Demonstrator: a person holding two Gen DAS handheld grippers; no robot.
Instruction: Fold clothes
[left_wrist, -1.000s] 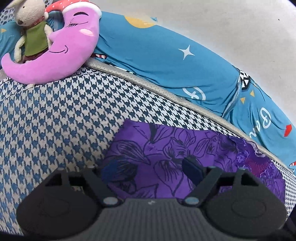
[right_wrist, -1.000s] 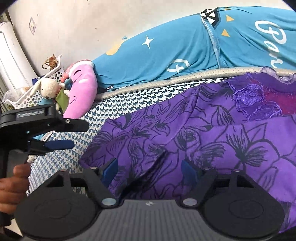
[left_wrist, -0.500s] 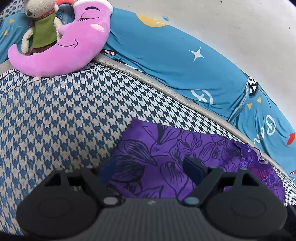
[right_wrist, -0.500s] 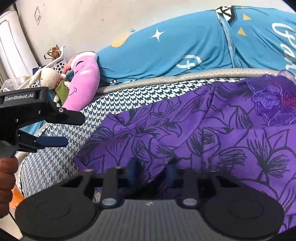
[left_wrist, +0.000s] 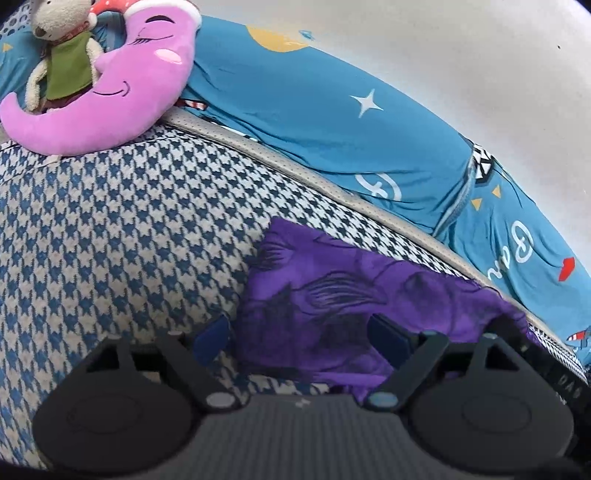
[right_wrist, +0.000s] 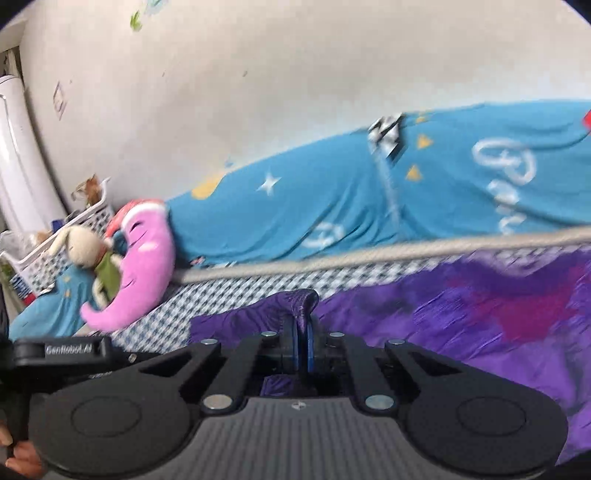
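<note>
Right claw (right_wrist: 302, 341) now clamped on garment (right_wrist: 461, 317)

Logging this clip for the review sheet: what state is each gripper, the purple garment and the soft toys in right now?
Right gripper: shut on a pinched fold of the purple garment.
Left gripper: open, straddling the garment's edge.
Purple garment: partly bunched, one fold raised off the houndstooth bed cover.
Pink moon pillow: lying at the cover's edge.
Plush rabbit: leaning on the pillow.
</note>
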